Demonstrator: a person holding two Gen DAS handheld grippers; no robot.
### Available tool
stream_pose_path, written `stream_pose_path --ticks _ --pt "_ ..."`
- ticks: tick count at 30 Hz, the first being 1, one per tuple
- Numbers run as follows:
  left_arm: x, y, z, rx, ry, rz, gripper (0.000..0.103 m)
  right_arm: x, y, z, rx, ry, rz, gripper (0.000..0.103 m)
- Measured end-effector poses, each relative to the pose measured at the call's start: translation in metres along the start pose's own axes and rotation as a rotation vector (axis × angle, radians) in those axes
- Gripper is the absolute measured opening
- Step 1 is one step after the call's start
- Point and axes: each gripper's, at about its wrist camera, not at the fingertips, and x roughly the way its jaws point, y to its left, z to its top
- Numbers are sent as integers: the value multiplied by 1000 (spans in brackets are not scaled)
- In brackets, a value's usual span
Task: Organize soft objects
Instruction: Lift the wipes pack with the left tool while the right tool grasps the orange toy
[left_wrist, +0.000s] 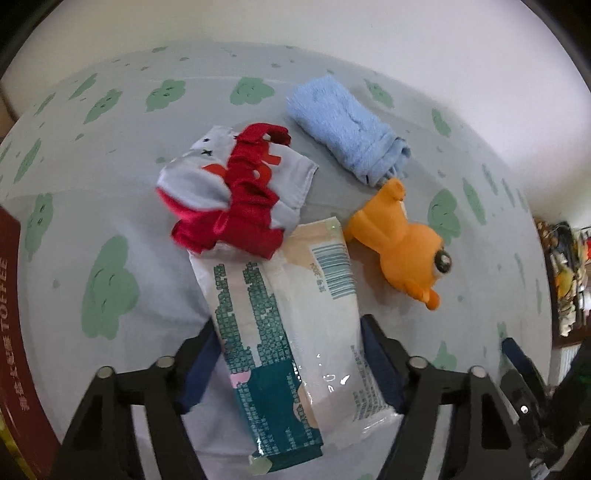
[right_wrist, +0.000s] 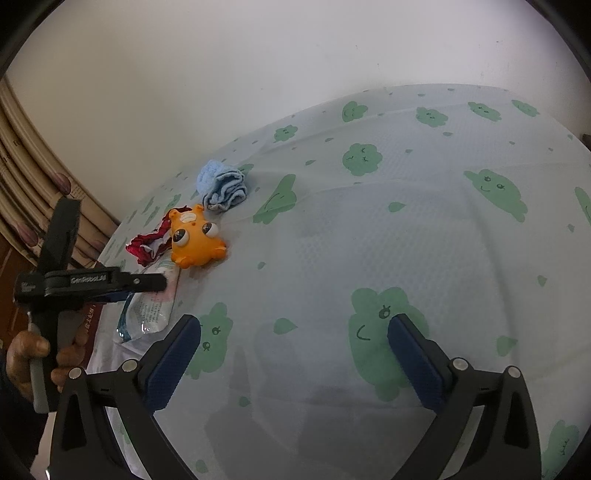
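Note:
A white and teal tissue pack (left_wrist: 291, 332) lies lengthwise between the fingers of my left gripper (left_wrist: 288, 321), and both blue pads touch its sides. Its far end meets a crumpled red and white cloth (left_wrist: 240, 192). An orange toy (left_wrist: 402, 243) with bulging eyes lies to the right, and a rolled light-blue towel (left_wrist: 343, 125) sits behind it. In the right wrist view, the left gripper (right_wrist: 159, 284) stands over the pack (right_wrist: 147, 314), near the toy (right_wrist: 195, 240), the towel (right_wrist: 221, 188) and the cloth (right_wrist: 147, 243). My right gripper (right_wrist: 295, 321) hangs open over bare sheet.
All of it rests on a pale sheet with green cloud prints (right_wrist: 369, 221) against a white wall. A dark red toffee box (left_wrist: 11, 314) stands at the left edge. A person's hand (right_wrist: 33, 350) grips the left tool's handle. Curtains (right_wrist: 29, 147) hang at the left.

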Motion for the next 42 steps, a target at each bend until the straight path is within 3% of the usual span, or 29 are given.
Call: stream_pose_path --ticks 3,10,15,18,21,23,25,31,32,33,42 --pt "-16 7 -13 -28 -13 -19 61 0 0 0 1 -1 0 101" --pt "-54 20 -58 -88 -67 -79 61 -5 0 0 -7 -16 -11 102" --pt "-90 35 -83 -102 -131 -72 61 -4 42 11 -180 -36 12 101" --pt "-108 43 -91 -99 -159 -52 61 12 79 29 -290 -20 92 100" --pt "-123 56 -97 -124 -175 -48 61 33 107 40 -387 3 72 90" --pt "-132 65 -99 -146 -196 -38 61 53 122 49 -442 33 55 76" --pt "-144 76 -102 -164 -217 -31 61 71 129 55 -471 79 36 74" --pt "-177 117 -114 -224 -272 32 61 111 133 66 -512 175 -48 72" --pt "-184 128 -118 -243 -281 44 61 117 132 65 -509 199 -62 57" --pt "-189 137 -122 -253 -284 55 61 121 130 65 -502 219 -71 53" --pt "-208 227 -139 -379 -295 206 61 84 116 52 -366 166 5 51"
